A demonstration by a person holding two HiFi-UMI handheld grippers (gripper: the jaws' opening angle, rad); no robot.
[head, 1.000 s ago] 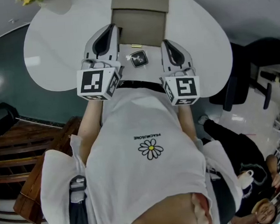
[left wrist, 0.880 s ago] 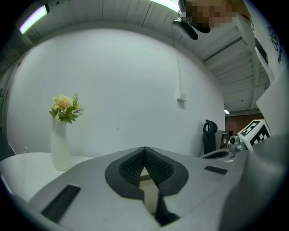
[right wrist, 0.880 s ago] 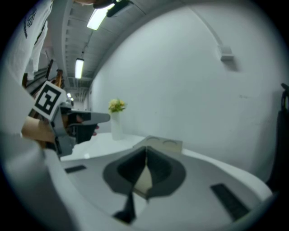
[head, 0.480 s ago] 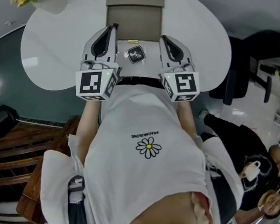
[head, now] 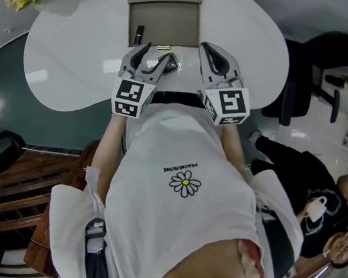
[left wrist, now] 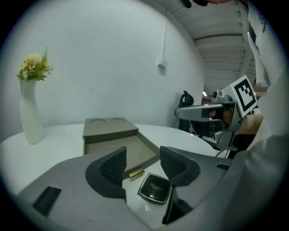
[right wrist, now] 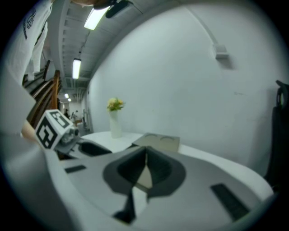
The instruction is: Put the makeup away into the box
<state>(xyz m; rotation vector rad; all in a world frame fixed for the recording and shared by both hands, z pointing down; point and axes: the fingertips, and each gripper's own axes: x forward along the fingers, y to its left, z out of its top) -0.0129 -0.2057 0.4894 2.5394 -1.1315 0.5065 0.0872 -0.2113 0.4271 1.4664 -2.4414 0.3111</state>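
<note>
As left tongs (left wrist: 143, 164) have just been parting above the black compact (left wrist: 155, 188), gripping nothing, right tongs (right wrist: 145, 166) pressed together, empty.

A white rounded table (head: 68, 65) bears an open tan cardboard box (head: 172, 22) at its far middle, with the tray toward the person and a raised section behind. In the tray, by its left wall, lies a slim black tube (head: 137, 34). On the tabletop just before the box's near edge lies a short gold tube (head: 164, 48) — and nearer still, just beside it, a square black compact (left wrist: 155, 188). A tall white vase of yellow flowers (left wrist: 30, 113) stands at the table's far left, well apart from the box.
</note>
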